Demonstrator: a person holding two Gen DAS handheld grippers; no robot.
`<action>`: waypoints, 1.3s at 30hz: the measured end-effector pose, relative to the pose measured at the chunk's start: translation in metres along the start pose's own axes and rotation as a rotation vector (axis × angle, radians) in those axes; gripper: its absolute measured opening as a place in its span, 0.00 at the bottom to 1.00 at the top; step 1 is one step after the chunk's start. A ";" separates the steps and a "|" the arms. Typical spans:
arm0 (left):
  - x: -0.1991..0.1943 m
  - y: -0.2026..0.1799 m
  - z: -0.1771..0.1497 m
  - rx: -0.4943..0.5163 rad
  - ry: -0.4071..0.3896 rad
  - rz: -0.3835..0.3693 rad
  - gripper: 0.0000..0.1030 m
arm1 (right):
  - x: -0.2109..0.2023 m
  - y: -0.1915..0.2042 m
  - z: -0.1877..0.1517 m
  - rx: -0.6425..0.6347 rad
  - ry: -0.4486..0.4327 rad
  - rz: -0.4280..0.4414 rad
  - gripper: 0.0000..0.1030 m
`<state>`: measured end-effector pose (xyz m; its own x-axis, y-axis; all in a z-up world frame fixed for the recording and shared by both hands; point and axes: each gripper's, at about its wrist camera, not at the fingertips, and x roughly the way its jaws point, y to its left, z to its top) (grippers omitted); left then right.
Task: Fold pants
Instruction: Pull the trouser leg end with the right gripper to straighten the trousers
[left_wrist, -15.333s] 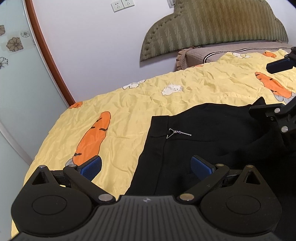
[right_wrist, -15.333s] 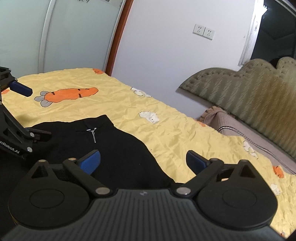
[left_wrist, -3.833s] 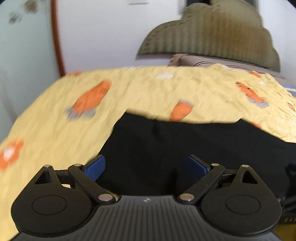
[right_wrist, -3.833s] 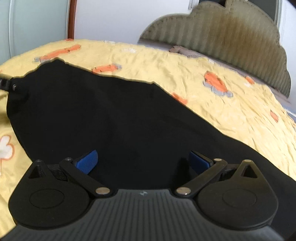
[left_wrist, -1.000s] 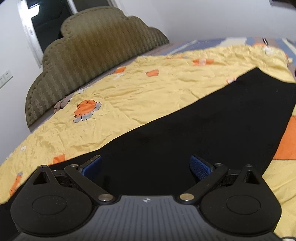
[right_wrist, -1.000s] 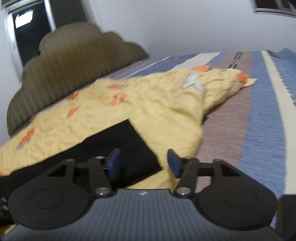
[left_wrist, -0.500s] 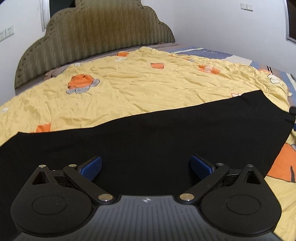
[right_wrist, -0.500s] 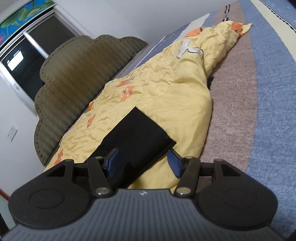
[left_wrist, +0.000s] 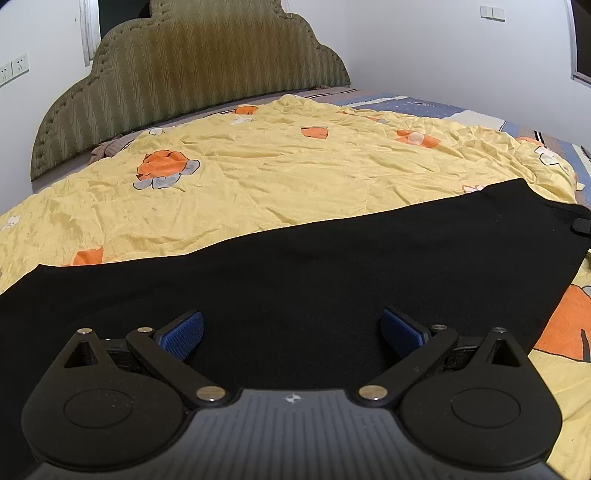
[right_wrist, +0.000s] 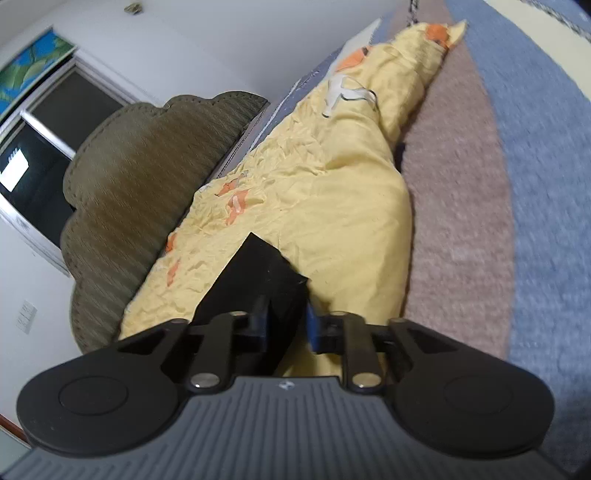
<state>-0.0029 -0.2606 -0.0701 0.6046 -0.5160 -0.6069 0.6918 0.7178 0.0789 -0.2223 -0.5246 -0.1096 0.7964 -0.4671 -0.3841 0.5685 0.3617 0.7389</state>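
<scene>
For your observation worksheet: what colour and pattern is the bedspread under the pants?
The bedspread is yellow with orange carrot prints, clearest in the left wrist view.

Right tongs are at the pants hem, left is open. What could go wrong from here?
1. The right tongs pinch only the corner of the pants, so it may slip out on the lift.
2. The left tongs hang open above the middle, so the fold could sag or go crooked.
3. The loose yellow sheet may get pinched along.

Yellow carrot-print quilt (left_wrist: 295, 177) lay rumpled on striped bedding (right_wrist: 517, 184); olive scalloped headboard (left_wrist: 192, 70) behind; wall sockets (left_wrist: 13, 70) left of it.
</scene>
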 end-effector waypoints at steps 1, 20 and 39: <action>0.000 0.000 0.000 0.000 0.000 0.000 1.00 | -0.001 0.001 0.000 -0.018 0.002 0.009 0.13; 0.000 0.000 0.000 0.000 0.000 0.000 1.00 | 0.014 0.117 -0.099 -1.245 -0.062 -0.258 0.18; 0.000 0.000 0.000 0.000 0.000 -0.001 1.00 | 0.002 0.007 0.018 -0.116 0.100 0.056 0.58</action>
<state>-0.0025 -0.2604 -0.0701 0.6033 -0.5168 -0.6074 0.6926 0.7171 0.0778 -0.2208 -0.5375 -0.0951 0.8407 -0.3634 -0.4015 0.5382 0.4784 0.6939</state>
